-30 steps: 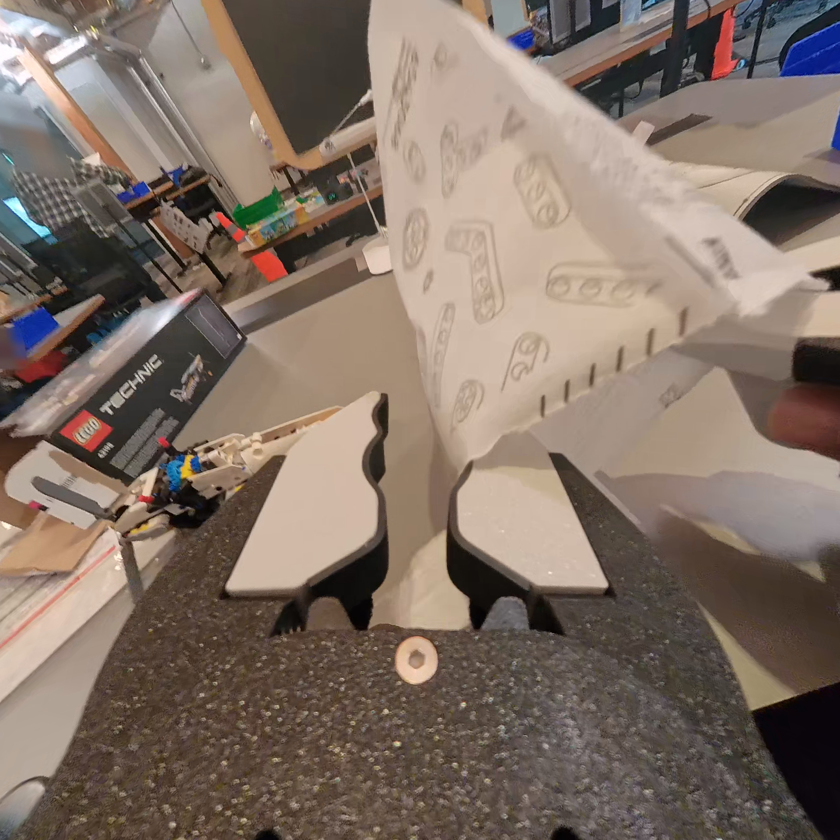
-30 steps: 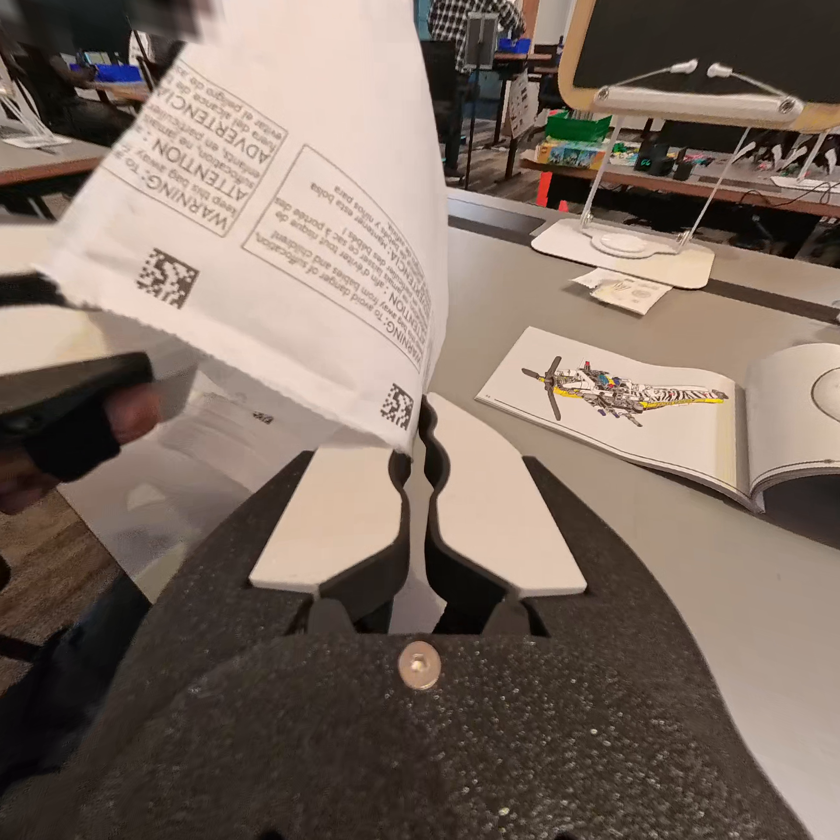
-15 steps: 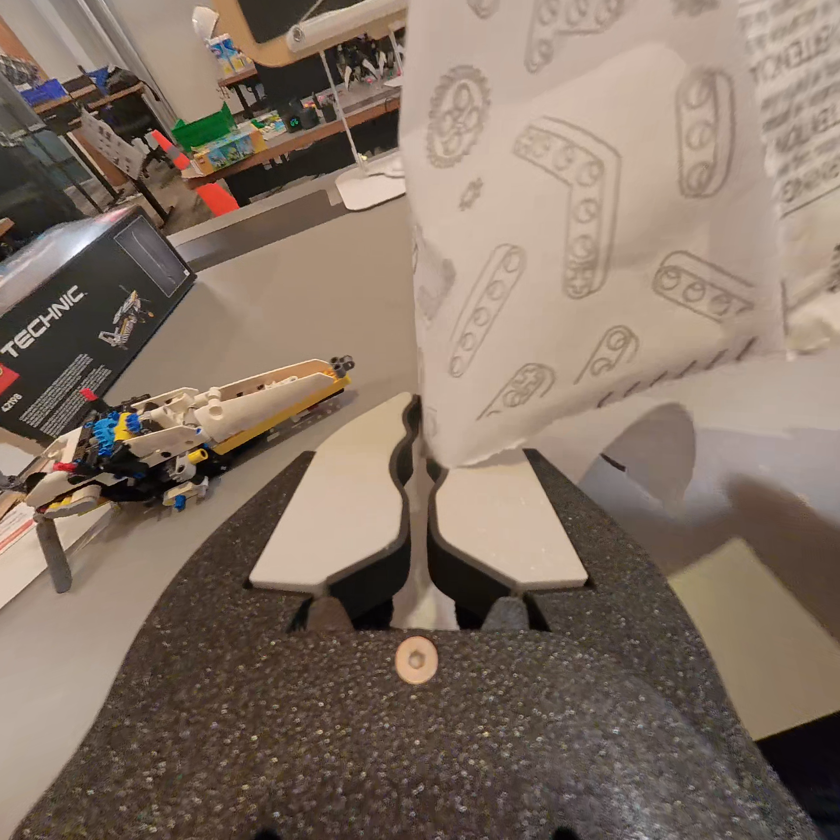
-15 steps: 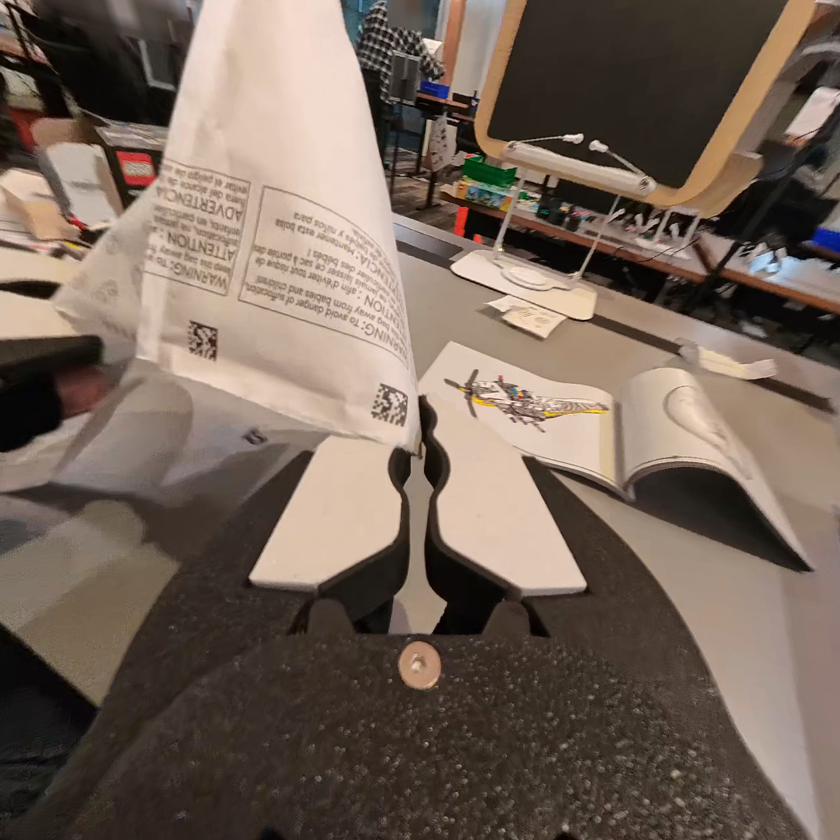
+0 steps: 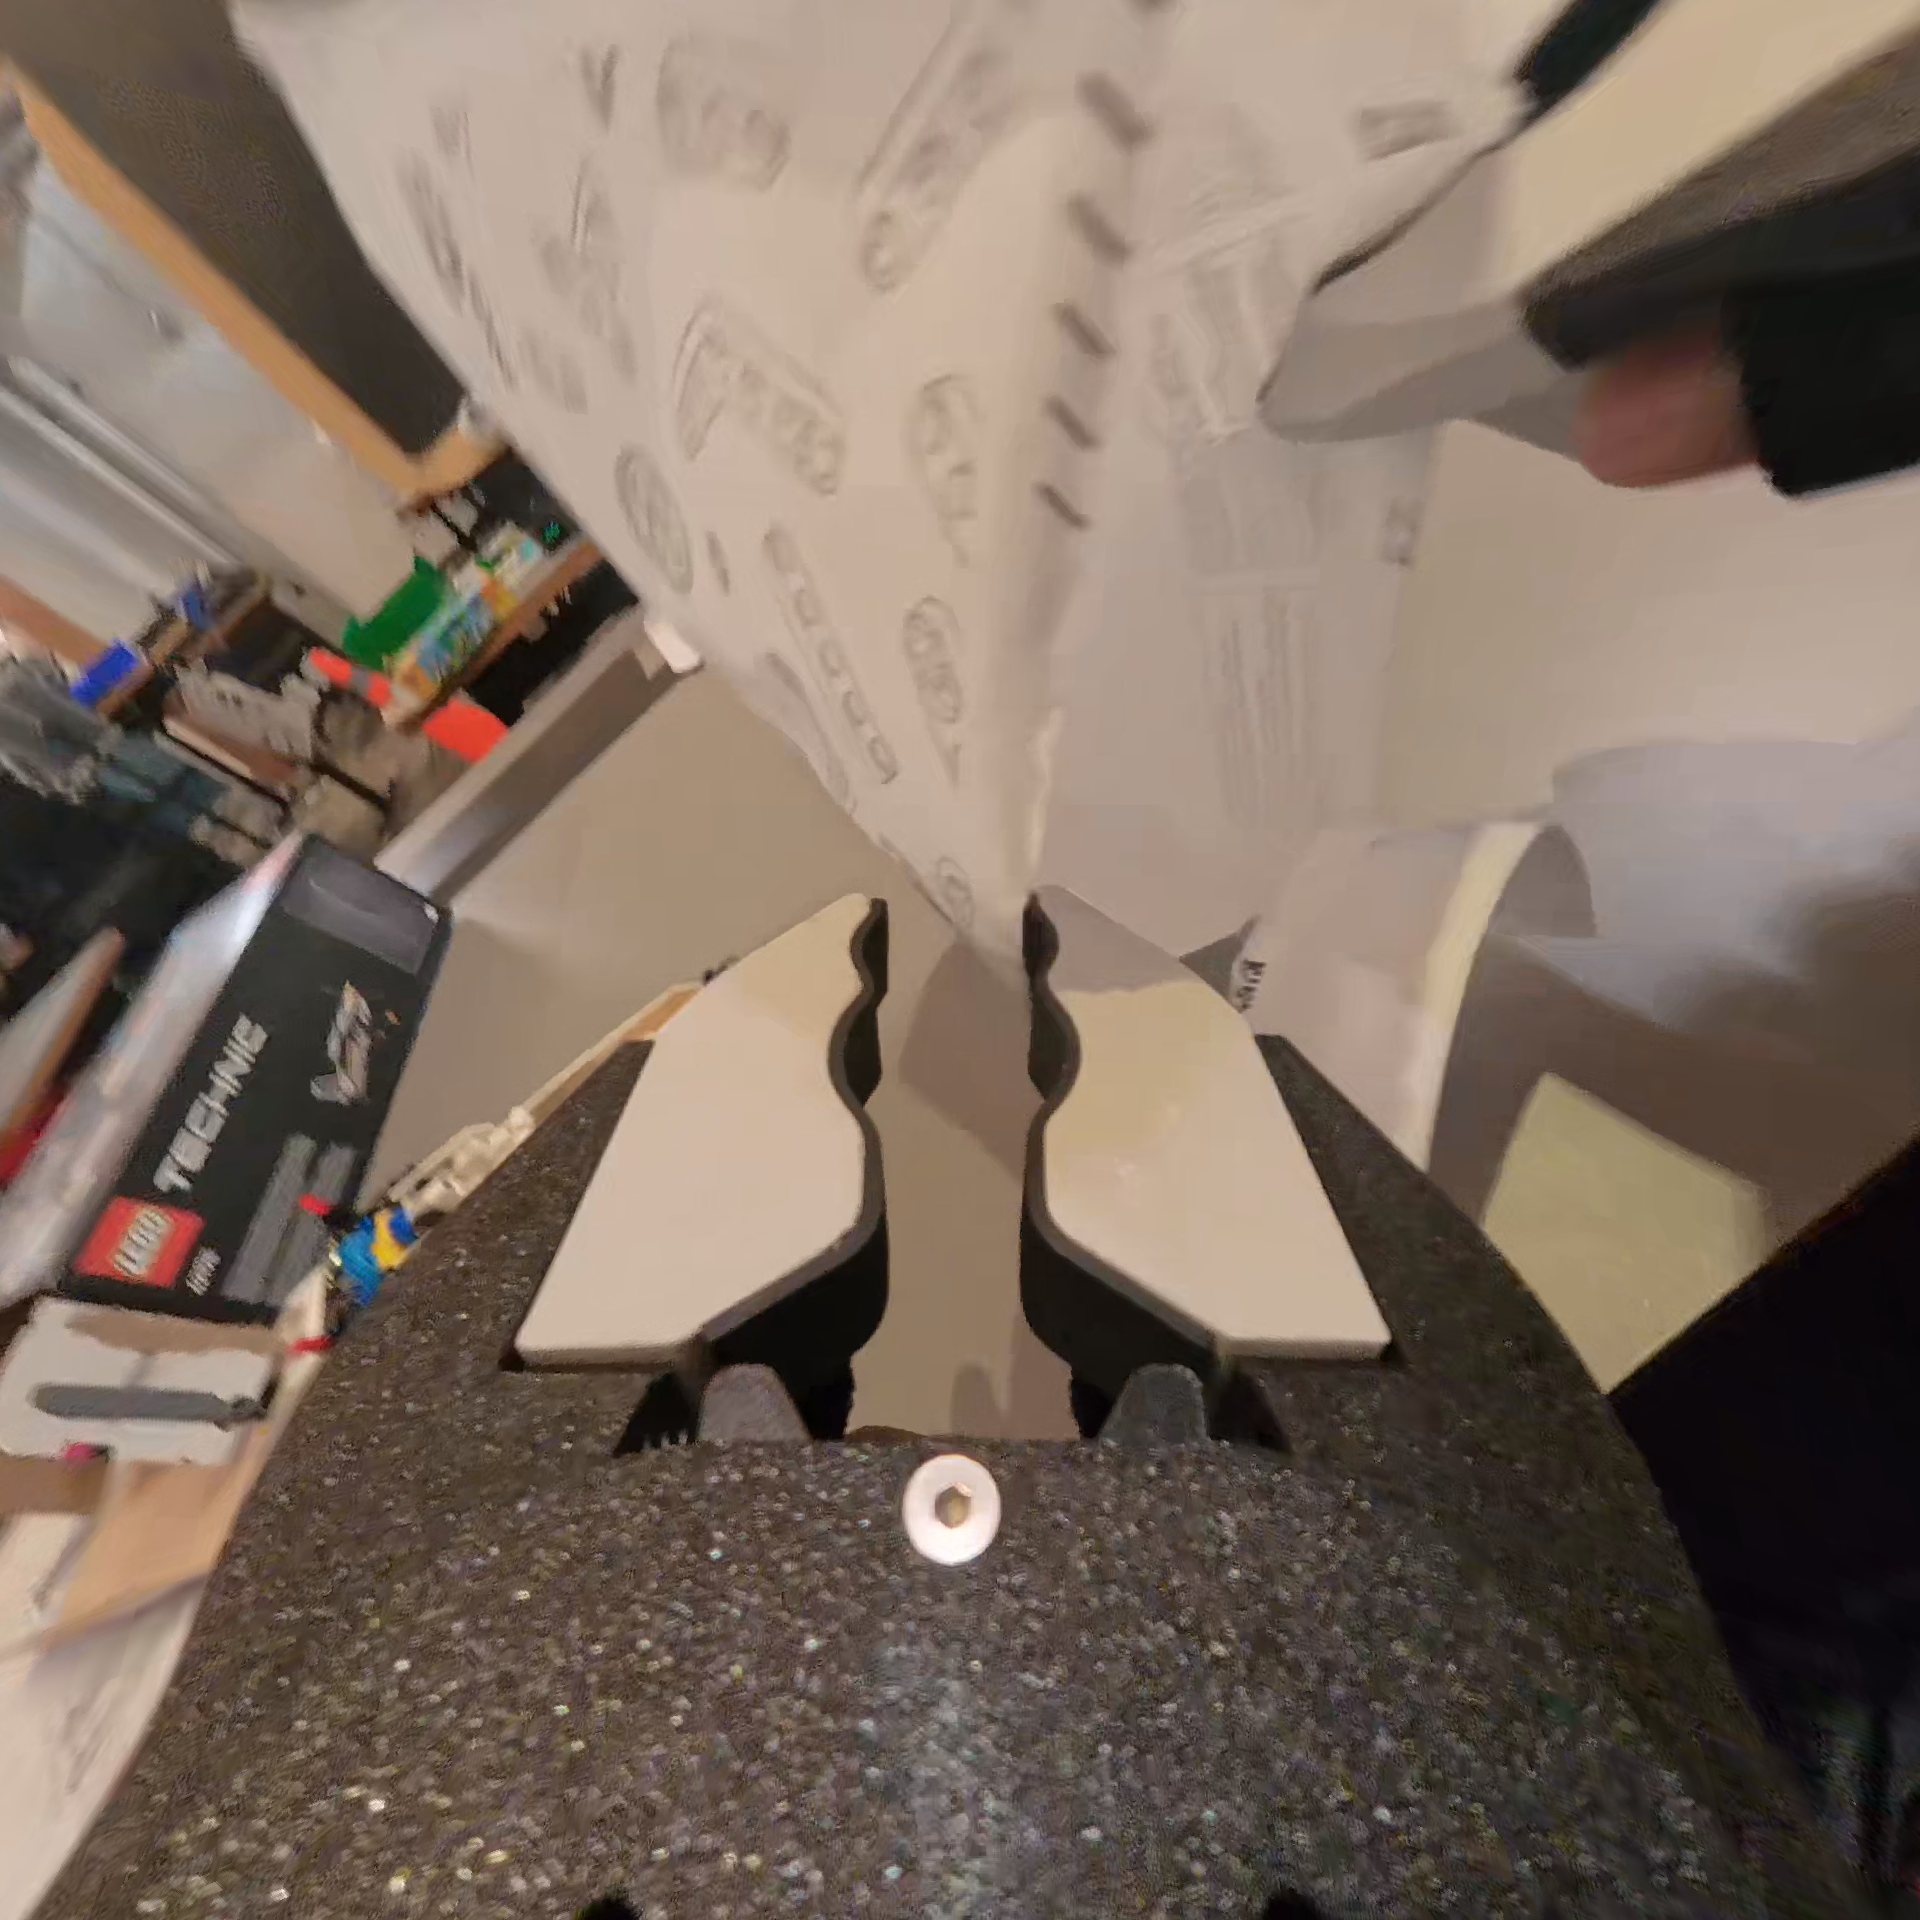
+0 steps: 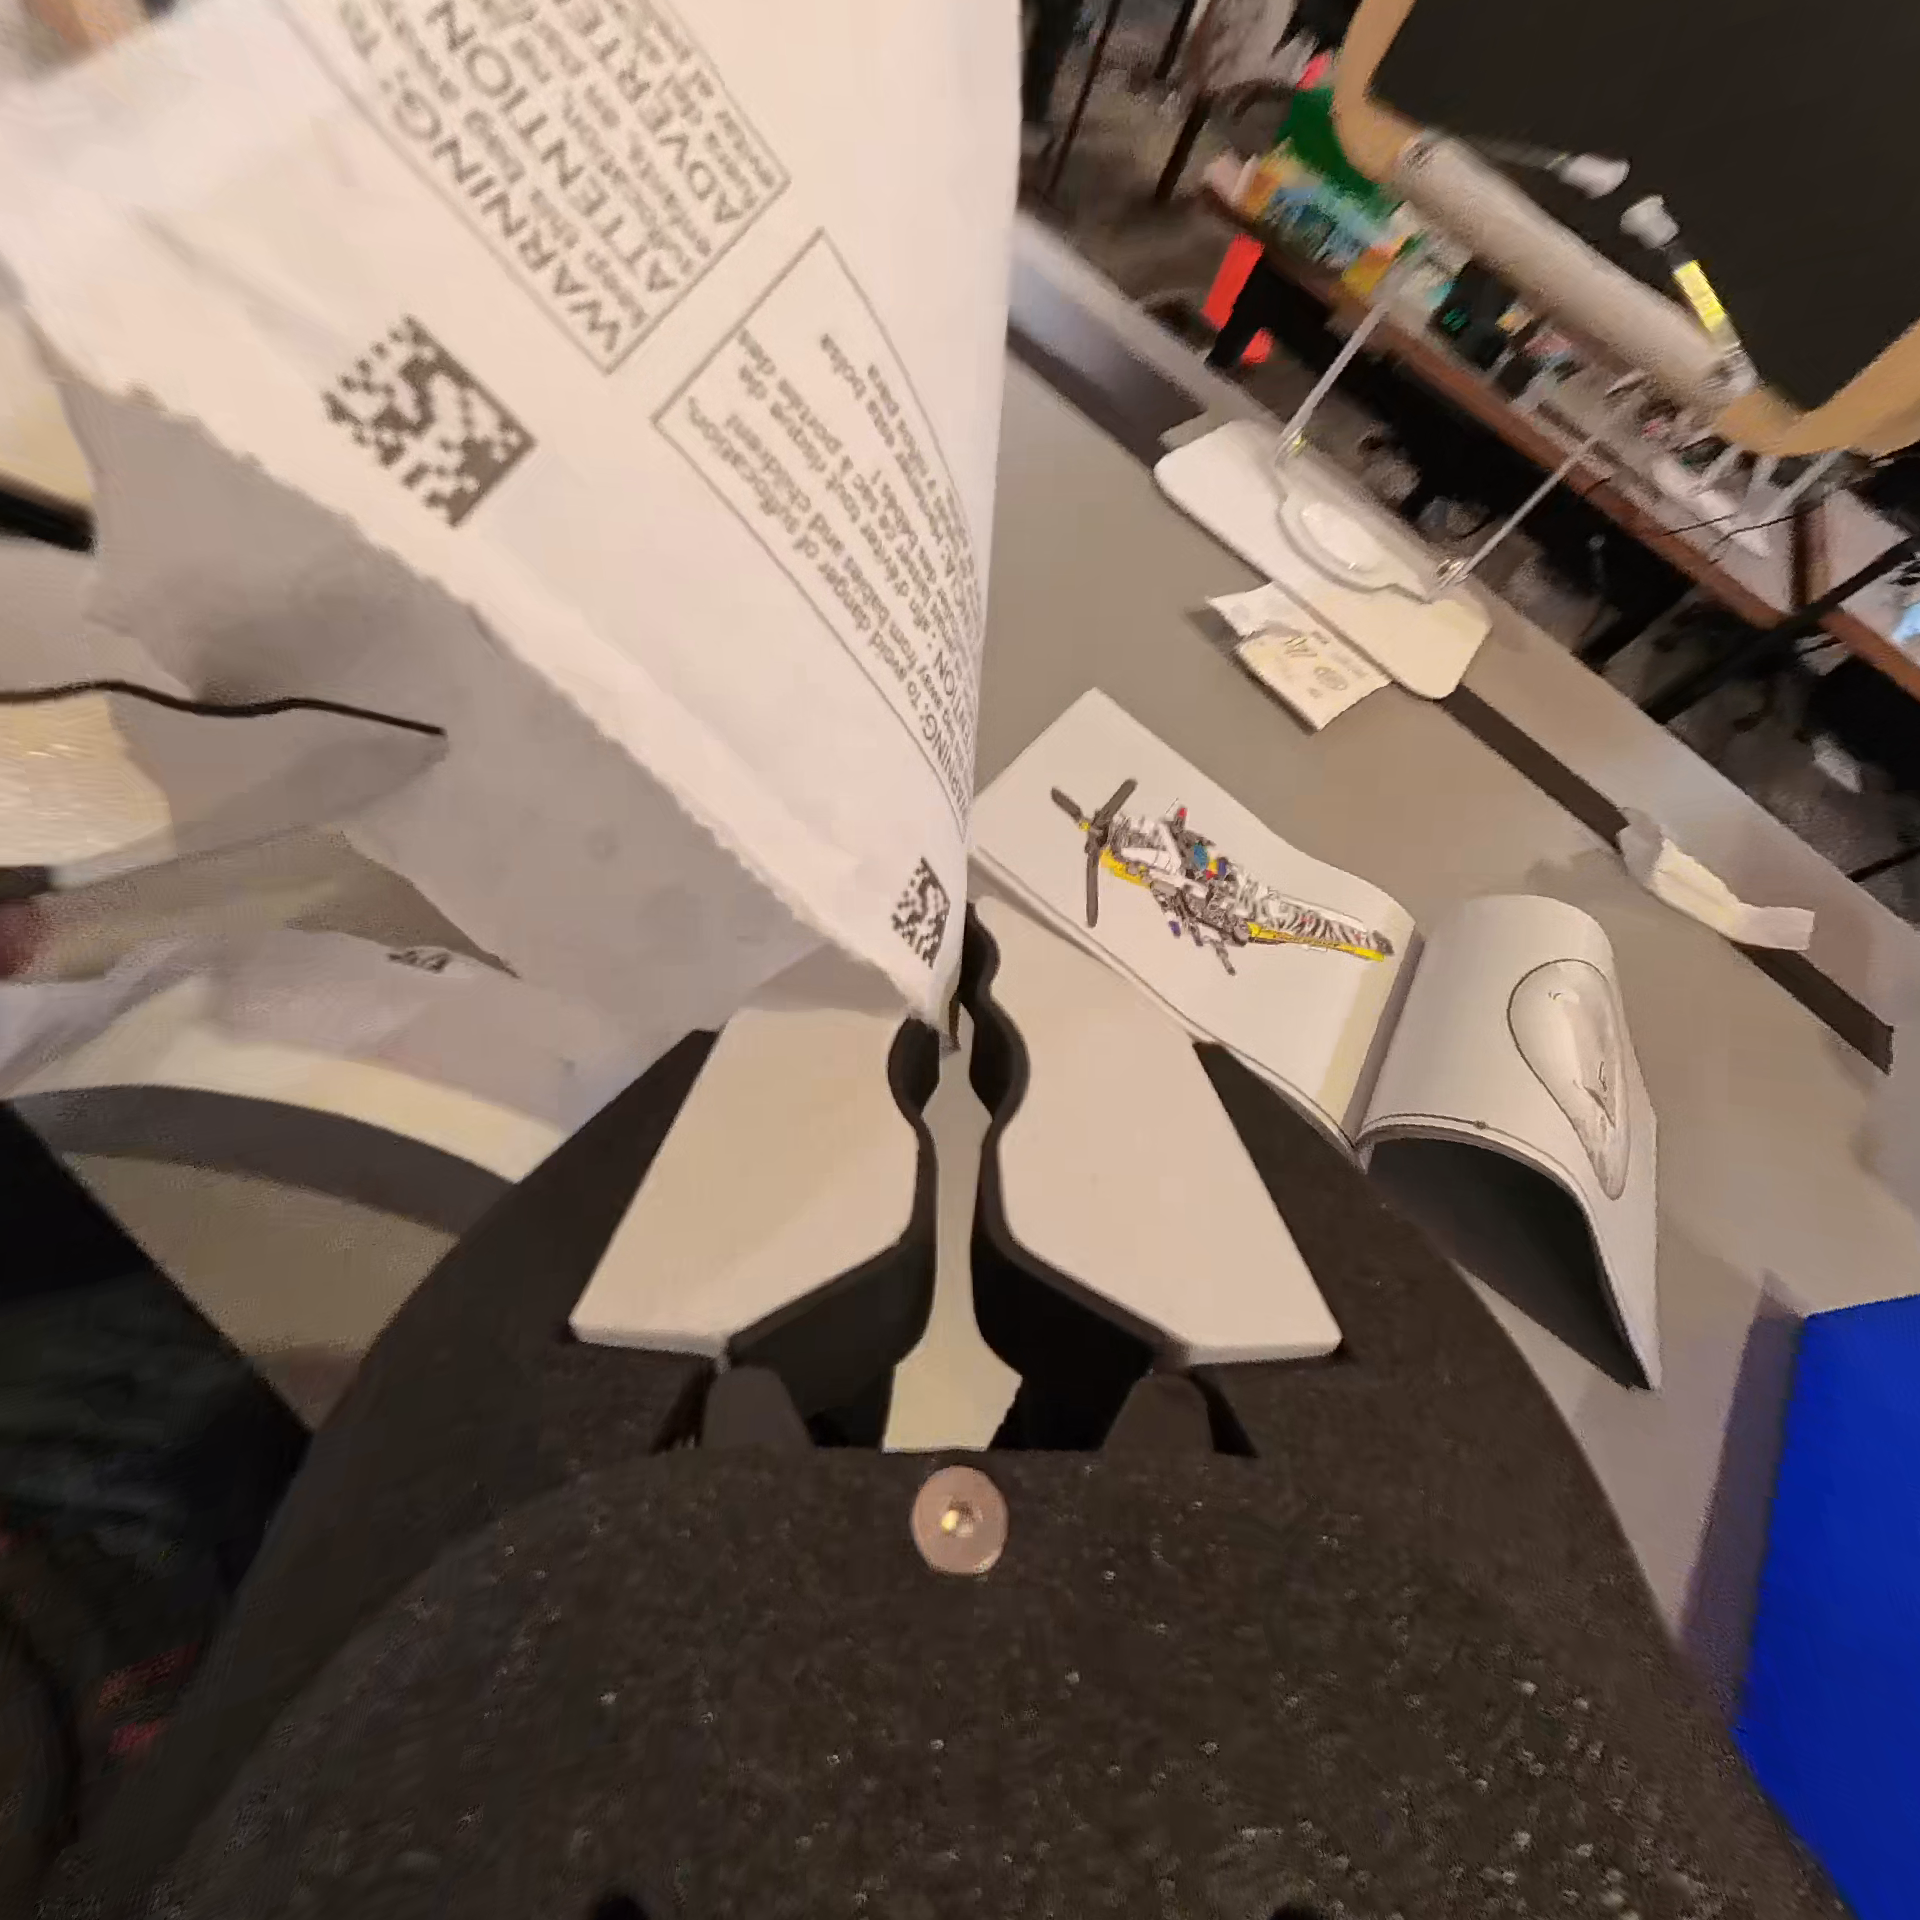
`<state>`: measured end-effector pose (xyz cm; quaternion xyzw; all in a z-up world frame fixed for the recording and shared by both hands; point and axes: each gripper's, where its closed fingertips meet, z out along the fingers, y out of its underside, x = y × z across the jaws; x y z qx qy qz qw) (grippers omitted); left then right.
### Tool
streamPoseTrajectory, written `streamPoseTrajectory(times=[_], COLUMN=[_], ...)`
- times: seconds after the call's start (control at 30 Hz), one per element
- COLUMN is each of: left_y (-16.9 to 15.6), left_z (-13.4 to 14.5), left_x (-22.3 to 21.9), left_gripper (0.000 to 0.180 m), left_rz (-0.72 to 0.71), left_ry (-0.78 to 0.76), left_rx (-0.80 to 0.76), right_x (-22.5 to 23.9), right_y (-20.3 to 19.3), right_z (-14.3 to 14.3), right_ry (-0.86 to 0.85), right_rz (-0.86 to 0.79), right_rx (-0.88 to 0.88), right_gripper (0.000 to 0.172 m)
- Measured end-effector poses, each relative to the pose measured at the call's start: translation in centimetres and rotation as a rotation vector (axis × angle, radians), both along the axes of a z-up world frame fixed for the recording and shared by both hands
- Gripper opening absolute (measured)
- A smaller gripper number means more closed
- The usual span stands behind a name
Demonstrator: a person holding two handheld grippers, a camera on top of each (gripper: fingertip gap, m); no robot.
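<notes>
A white paper bag point(image 5: 831, 364) printed with grey part outlines hangs in the air in front of me. My left gripper point(image 5: 956, 906) is open. The bag's lower corner dips between its fingertips, close against the right-hand one, with a clear gap to the other pad. My right gripper point(image 6: 956, 987) is shut on another corner of the same bag point(image 6: 623, 468), on the side with text boxes and square codes. The right gripper also shows in the left wrist view point(image 5: 1662, 208), at the top right, clamped on the bag's edge.
A black toy box point(image 5: 260, 1091) and a part-built model plane point(image 5: 384, 1247) lie on the left of the grey table point(image 6: 1507, 790). An open instruction booklet point(image 6: 1299, 935), a white stand base point(image 6: 1320, 540), torn paper scraps point(image 6: 1704, 894) and a blue bin point(image 6: 1839, 1558) are on the right. My right fingertips sit around 11 centimeters from my left ones.
The left gripper was open a second ago, shut on the bag's corner half a second ago, and has now opened and let it go. The right gripper stays shut on the bag.
</notes>
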<state>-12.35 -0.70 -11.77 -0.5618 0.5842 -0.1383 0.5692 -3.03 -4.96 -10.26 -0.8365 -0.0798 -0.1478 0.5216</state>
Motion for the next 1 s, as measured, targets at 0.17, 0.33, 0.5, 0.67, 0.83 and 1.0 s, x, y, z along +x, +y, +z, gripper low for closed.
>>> streamPoseTrajectory(times=[0.17,0.33,0.5,0.67,0.83,1.0], left_y=[-3.3,-8.1,-11.9,-13.4,-12.6,-11.8], left_z=[2.9,6.4,7.0,5.9,4.2,2.2], left_x=[-0.7,-1.7,-1.1,1.0,3.1,3.6], left_gripper=[0.041,0.045,0.046,0.045,0.048,0.053], left_rz=[-0.188,-0.38,-0.515,-0.512,-0.446,-0.47], left_ry=[-0.009,-0.041,0.038,0.184,0.38,0.571], left_rx=[0.208,0.444,0.593,0.881,1.026,1.068], right_x=[0.6,1.1,1.1,0.4,-0.4,-0.8], right_y=[0.1,0.0,-0.3,-0.7,-1.3,-1.6], right_z=[0.3,0.8,0.8,0.5,0.1,-0.2], right_ry=[-0.044,-0.076,-0.172,-0.251,-0.283,-0.284], right_rz=[0.108,0.19,0.221,0.247,0.291,0.329], right_rx=[-0.244,-0.469,-0.663,-0.813,-0.94,-1.039], right_gripper=[0.0,0.0,0.0,0.0,0.0,0.0])
